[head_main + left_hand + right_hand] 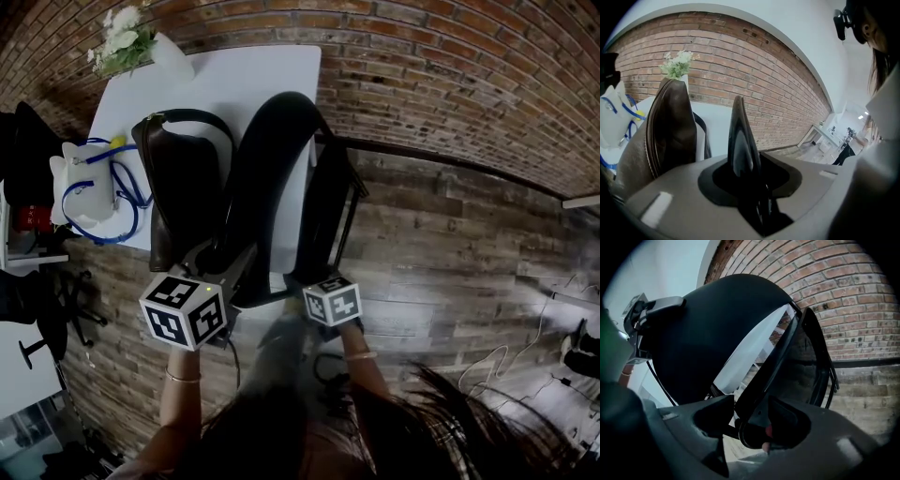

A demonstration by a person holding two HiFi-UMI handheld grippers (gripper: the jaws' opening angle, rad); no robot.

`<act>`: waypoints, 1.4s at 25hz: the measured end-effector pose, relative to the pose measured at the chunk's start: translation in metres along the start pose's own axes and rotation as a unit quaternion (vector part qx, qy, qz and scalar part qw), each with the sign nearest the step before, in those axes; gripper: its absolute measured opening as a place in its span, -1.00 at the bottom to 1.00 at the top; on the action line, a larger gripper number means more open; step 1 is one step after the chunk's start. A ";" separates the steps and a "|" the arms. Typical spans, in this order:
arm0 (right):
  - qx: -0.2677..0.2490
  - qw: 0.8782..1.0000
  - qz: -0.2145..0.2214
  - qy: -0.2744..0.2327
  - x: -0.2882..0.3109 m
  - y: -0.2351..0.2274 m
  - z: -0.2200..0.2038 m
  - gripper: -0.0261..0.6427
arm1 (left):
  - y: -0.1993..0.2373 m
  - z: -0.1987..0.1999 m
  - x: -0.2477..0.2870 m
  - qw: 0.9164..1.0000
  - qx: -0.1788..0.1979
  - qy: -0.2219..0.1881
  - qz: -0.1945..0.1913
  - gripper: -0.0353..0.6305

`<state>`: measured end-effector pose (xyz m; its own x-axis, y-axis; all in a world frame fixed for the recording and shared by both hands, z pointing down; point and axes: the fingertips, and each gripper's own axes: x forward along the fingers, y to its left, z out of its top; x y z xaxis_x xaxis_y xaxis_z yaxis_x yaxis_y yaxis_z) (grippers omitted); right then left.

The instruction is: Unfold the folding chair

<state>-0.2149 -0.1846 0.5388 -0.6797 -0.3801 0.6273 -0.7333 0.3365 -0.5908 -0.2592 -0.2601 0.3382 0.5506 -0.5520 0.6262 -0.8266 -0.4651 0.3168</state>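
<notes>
Head view: folding chair, barely spread, leans at the white table's right edge, its long axis running from the person toward the brick wall, rounded end farthest. Left gripper clamps the chair's thin panel edge; right gripper clasps a frame tube.

Three cameras around one folding chair
The head view looks steeply down from above onto the chair, the white table and the wooden floor. Both gripper views sit right against the chair and face along it toward the brick wall. All three views share the chair and the wall.
</notes>
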 end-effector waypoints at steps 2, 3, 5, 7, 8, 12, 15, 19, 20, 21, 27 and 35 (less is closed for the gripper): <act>-0.005 1.000 -0.004 0.001 0.004 0.001 0.000 -0.27 | 0.001 0.000 0.000 1.000 0.000 0.000 0.000 -0.55; -0.005 1.000 -0.006 0.002 0.005 0.001 0.000 -0.27 | 0.001 0.000 0.000 1.000 0.001 0.000 0.000 -0.58; -0.004 1.000 -0.009 0.000 0.008 0.002 -0.001 -0.27 | 0.001 0.000 0.000 1.000 0.001 0.000 -0.003 -0.59; 0.001 1.000 -0.012 -0.003 0.009 0.002 -0.001 -0.27 | 0.001 0.000 -0.001 1.000 -0.002 -0.002 -0.005 -0.60; 0.004 1.000 -0.014 -0.005 0.009 0.002 -0.001 -0.27 | 0.001 0.000 -0.001 1.000 -0.004 -0.003 -0.007 -0.61; 0.006 1.000 -0.022 -0.014 0.011 0.005 -0.001 -0.32 | 0.002 0.000 -0.001 1.000 -0.011 -0.003 -0.010 -0.64; 0.007 0.999 -0.026 -0.020 0.011 0.006 0.000 -0.35 | 0.003 0.001 -0.001 1.000 -0.010 -0.002 -0.010 -0.65; 0.014 0.999 -0.024 -0.028 0.010 0.007 0.000 -0.38 | 0.003 0.001 -0.002 1.000 -0.011 -0.003 -0.009 -0.65; 0.015 0.999 -0.023 -0.030 0.009 0.007 0.000 -0.40 | 0.003 0.001 -0.001 1.000 -0.011 -0.003 -0.008 -0.65; 0.015 0.999 -0.024 -0.031 0.009 0.008 0.000 -0.44 | 0.003 0.001 -0.001 1.000 -0.012 -0.003 -0.008 -0.66; 0.009 0.999 -0.030 -0.030 0.005 0.007 -0.003 -0.47 | -0.001 0.000 0.000 1.000 -0.014 0.001 -0.006 -0.66; 0.008 0.999 -0.027 -0.020 -0.007 0.001 -0.007 -0.47 | -0.018 -0.001 0.001 1.000 -0.006 0.001 -0.001 -0.66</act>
<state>-0.2114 -0.1756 0.5371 -0.6382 -0.4322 0.6370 -0.7680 0.3007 -0.5654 -0.2436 -0.2517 0.3335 0.5517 -0.5506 0.6265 -0.8272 -0.4573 0.3265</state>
